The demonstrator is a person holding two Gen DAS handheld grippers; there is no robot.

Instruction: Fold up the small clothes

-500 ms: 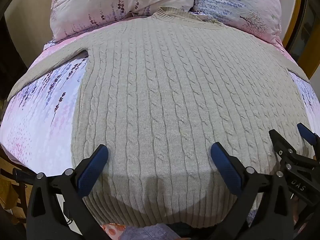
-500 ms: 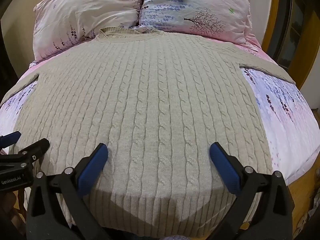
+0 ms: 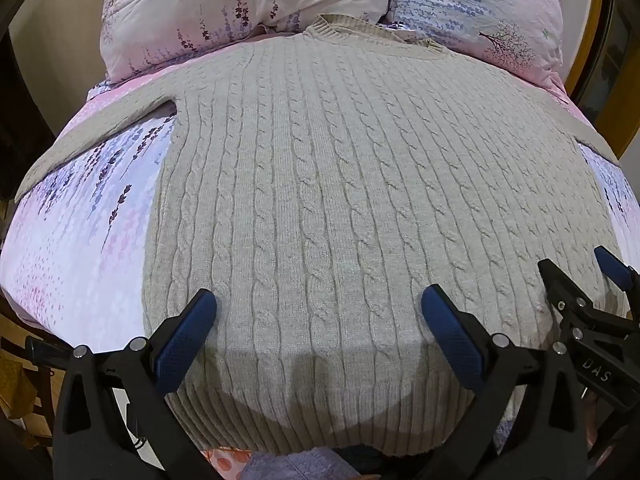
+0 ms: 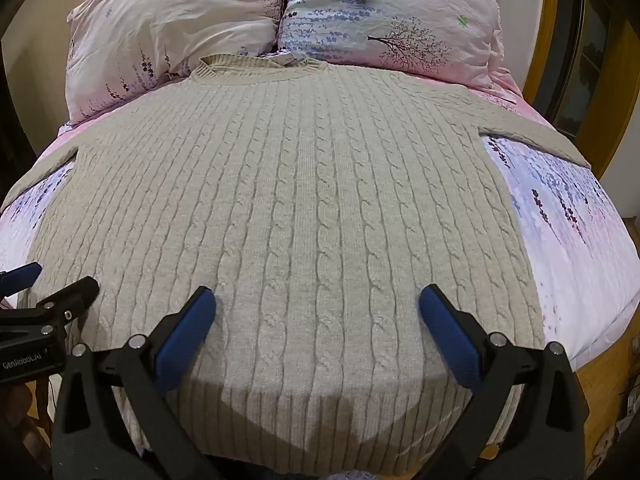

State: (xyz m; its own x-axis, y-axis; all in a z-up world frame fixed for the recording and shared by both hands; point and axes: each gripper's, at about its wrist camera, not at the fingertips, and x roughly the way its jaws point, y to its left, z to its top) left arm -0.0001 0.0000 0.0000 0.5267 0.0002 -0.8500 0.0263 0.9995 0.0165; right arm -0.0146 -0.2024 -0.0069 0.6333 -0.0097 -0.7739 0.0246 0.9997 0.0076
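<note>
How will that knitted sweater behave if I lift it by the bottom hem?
The sweater will probably drape and sag, since it lies limp over the bed. Its thick cable knit suggests some weight. The sleeve would likely trail behind.

Two wrist cameras look steeply down, close over the beige cable-knit sweater (image 3: 320,208), both facing the floral pillows (image 4: 280,12).

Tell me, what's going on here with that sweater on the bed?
A person holds a two-finger gripper in each hand over a beige cable-knit sweater spread flat on a floral bed, collar toward the pillows. The left gripper and right gripper both hang above the hem end with jaws wide open, gripping nothing. No fold has been made yet.
</note>
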